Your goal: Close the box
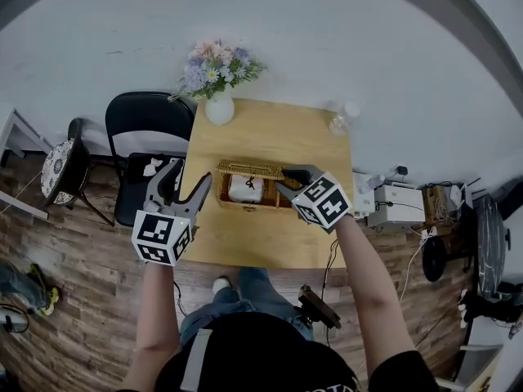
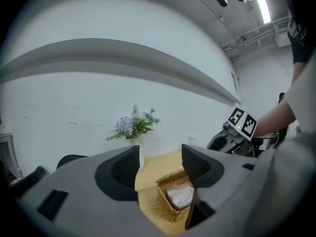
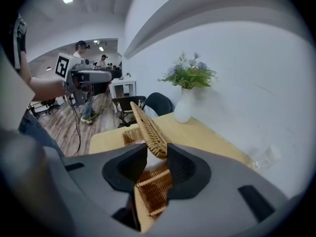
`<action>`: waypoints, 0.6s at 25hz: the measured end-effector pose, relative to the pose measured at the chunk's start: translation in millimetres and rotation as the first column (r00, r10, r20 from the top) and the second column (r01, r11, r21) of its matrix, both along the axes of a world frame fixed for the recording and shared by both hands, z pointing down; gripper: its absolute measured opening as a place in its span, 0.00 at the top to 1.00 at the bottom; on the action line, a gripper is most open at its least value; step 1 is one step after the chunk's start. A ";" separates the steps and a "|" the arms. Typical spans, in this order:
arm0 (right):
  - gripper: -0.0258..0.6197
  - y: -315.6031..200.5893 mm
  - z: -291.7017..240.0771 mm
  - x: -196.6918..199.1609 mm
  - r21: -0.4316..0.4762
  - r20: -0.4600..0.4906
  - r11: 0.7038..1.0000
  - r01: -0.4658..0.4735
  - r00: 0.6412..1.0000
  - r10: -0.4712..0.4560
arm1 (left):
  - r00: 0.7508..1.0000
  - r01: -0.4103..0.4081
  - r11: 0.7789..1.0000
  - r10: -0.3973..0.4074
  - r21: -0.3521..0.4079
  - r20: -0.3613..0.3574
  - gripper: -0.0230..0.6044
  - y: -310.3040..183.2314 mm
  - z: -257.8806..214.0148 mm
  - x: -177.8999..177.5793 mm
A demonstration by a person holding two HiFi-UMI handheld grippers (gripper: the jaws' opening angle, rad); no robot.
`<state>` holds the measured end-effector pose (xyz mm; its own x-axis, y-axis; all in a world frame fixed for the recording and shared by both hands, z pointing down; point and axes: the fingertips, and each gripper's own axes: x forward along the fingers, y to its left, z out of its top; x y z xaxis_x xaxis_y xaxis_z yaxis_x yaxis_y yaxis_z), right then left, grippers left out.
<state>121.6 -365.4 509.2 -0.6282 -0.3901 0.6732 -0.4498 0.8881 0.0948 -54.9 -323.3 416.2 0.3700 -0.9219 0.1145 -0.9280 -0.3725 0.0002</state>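
A wicker box [image 1: 250, 203] sits mid-table with its lid [image 1: 249, 168] raised along the far side and a white packet [image 1: 245, 188] inside. My right gripper [image 1: 288, 180] is at the box's right end. In the right gripper view the tilted lid [image 3: 150, 130] runs between the jaws of that gripper [image 3: 158, 164], lying against the right pad with a thin gap on the left, so the jaws are open around it. My left gripper [image 1: 186, 178] hovers open and empty off the table's left edge, and in its own view [image 2: 160, 164] looks toward the box [image 2: 173, 206].
A white vase of flowers [image 1: 219, 109] stands at the wooden table's [image 1: 270, 243] far edge, and a clear glass item [image 1: 343, 119] at the far right corner. A black chair [image 1: 143, 129] is to the left, with boxes and cables on the floor to the right.
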 end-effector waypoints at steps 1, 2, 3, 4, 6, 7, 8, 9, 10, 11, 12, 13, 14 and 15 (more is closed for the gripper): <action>0.76 5.1 4.2 -0.5 0.004 -0.027 1.000 0.018 0.999 -0.018 | 1.000 -0.002 1.000 0.002 0.001 0.001 0.53 0.9 -0.1 0.0; 0.75 9.8 8.3 -1.1 0.006 -0.052 0.999 0.034 0.998 -0.034 | 1.000 -0.002 1.000 0.002 0.003 0.002 0.53 1.5 -0.5 -0.3; 0.75 14.1 12.5 -1.9 0.004 -0.074 0.999 0.048 0.996 -0.048 | 1.000 -0.001 1.000 0.001 0.004 0.002 0.53 1.9 -0.9 -0.7; 0.74 18.2 17.2 -2.4 -0.001 -0.094 0.998 0.061 0.994 -0.061 | 1.000 0.000 1.000 0.000 0.005 0.001 0.53 2.1 -1.5 -1.2; 0.73 26.4 28.6 -2.5 -0.009 -0.141 0.996 0.088 0.986 -0.088 | 1.000 0.004 1.000 -0.004 0.008 0.000 0.53 2.4 -2.7 -2.1; 0.72 30.6 35.3 -2.6 -0.011 -0.167 0.995 0.102 0.981 -0.103 | 1.000 0.008 1.000 -0.008 0.009 -0.002 0.53 2.6 -3.4 -3.0; 0.71 34.6 42.5 -2.9 -0.013 -0.194 0.993 0.117 0.974 -0.118 | 1.000 0.012 1.000 -0.012 0.011 -0.003 0.53 2.7 -3.9 -4.2; 0.71 38.3 50.0 -3.0 -0.014 -0.224 0.991 0.134 0.965 -0.134 | 1.000 0.016 1.000 -0.016 0.011 -0.005 0.53 2.9 -4.3 -5.7; 0.71 41.5 57.7 -3.1 -0.017 -0.256 0.988 0.151 0.955 -0.150 | 1.000 0.020 1.000 -0.020 0.012 -0.007 0.53 3.0 -4.5 -6.9; 0.70 44.1 65.1 -3.1 -0.020 -0.284 0.986 0.165 0.945 -0.164 | 1.000 0.023 1.000 -0.023 0.012 -0.009 0.53 3.1 -4.6 -7.8; 0.70 46.1 72.1 -3.1 -0.029 -0.303 0.985 0.172 0.937 -0.172 | 1.000 0.026 1.000 -0.025 0.012 -0.010 0.53 3.2 -4.5 -8.3; 0.70 47.3 78.6 -3.0 -0.041 -0.311 0.985 0.168 0.935 -0.173 | 1.000 0.028 1.000 -0.028 0.012 -0.011 0.53 3.4 -4.5 -8.7; 0.70 47.5 84.1 -2.9 -0.056 -0.308 0.986 0.155 0.937 -0.165 | 0.999 0.030 0.999 -0.029 0.012 -0.012 0.53 3.6 -4.4 -8.9; 0.70 47.3 87.9 -3.0 -0.069 -0.296 0.988 0.139 0.943 -0.153 | 0.999 0.031 0.999 -0.031 0.011 -0.014 0.53 4.0 -4.2 -9.0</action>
